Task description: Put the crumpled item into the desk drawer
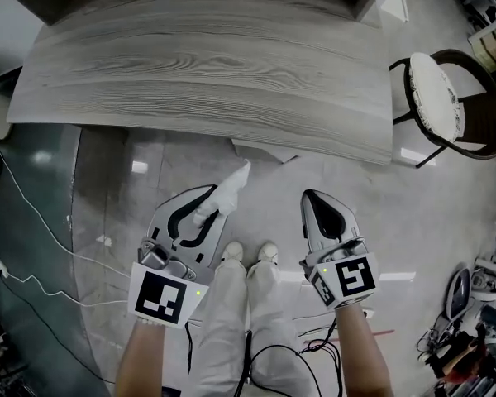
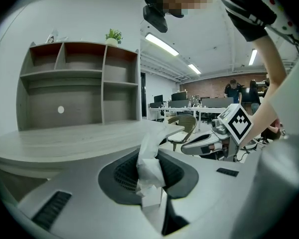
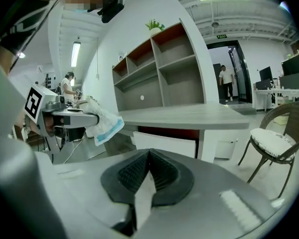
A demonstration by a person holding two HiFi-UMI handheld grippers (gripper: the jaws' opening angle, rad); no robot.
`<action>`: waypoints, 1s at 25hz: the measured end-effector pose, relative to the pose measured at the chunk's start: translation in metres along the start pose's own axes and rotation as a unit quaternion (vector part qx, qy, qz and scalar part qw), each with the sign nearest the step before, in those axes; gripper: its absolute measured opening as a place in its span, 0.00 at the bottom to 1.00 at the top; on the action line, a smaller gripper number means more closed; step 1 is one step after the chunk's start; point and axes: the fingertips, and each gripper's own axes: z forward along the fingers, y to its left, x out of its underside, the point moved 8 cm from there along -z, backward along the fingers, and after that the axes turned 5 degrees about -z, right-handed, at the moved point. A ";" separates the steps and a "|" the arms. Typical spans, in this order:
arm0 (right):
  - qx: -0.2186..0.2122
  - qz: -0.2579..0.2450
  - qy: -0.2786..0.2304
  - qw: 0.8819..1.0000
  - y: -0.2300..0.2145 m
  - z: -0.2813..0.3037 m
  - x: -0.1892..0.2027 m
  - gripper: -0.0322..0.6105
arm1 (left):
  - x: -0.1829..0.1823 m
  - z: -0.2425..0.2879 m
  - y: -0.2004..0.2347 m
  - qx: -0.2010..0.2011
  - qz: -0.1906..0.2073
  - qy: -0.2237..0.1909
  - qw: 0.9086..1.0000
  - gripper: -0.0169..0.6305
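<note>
**Item:** the item (image 2: 149, 164) is sitting pinched between the jaws of the left tool (image 1: 215, 203), which are closing on its bunched middle. Its loose end is sticking out past the tips. It is hanging above the floor, in front of the surface (image 1: 198, 73) and apart from it.

**Appearance:** it is showing as thin white sheet stuff, creased and bunched. The right gripper view is showing a pale blue band along one edge. Whether it is tissue or fabric I am not able to tell.

**Handling, by judgement:**
- It is looking very light, soft and limp, and not fragile.
- It is more likely to be flopping and snagging on a drawer edge than slipping out.
- The bunched middle, where the jaws are pressing now, is looking the soundest hold, since a loose corner would be tearing or pulling free.

**Right tool** (image 3: 148, 156)**:** its jaws are meeting, with nothing between them.

**Drawer** (image 3: 164, 144)**:** a white front is showing under the surface's edge. Whether it is standing ajar I am not able to tell.

**Task standing:** the item is being held but is not yet in the drawer. The free right tool is looking the one to be opening it
</note>
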 end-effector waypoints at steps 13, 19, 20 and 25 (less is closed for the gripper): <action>-0.046 0.137 -0.023 0.989 -0.021 0.054 0.063 0.11 | 0.035 0.026 0.013 -0.014 -0.031 -0.002 0.999 0.13; -0.118 0.219 -0.037 0.968 -0.025 0.083 0.080 0.31 | 0.042 0.032 0.018 -0.023 -0.051 0.004 0.998 0.13; -0.119 0.239 -0.040 0.963 -0.028 0.086 0.085 0.32 | 0.042 0.033 0.018 -0.024 -0.052 0.005 0.998 0.13; -0.115 0.295 -0.048 0.947 -0.039 0.101 0.109 0.32 | 0.049 0.037 0.016 -0.026 -0.050 0.013 0.998 0.13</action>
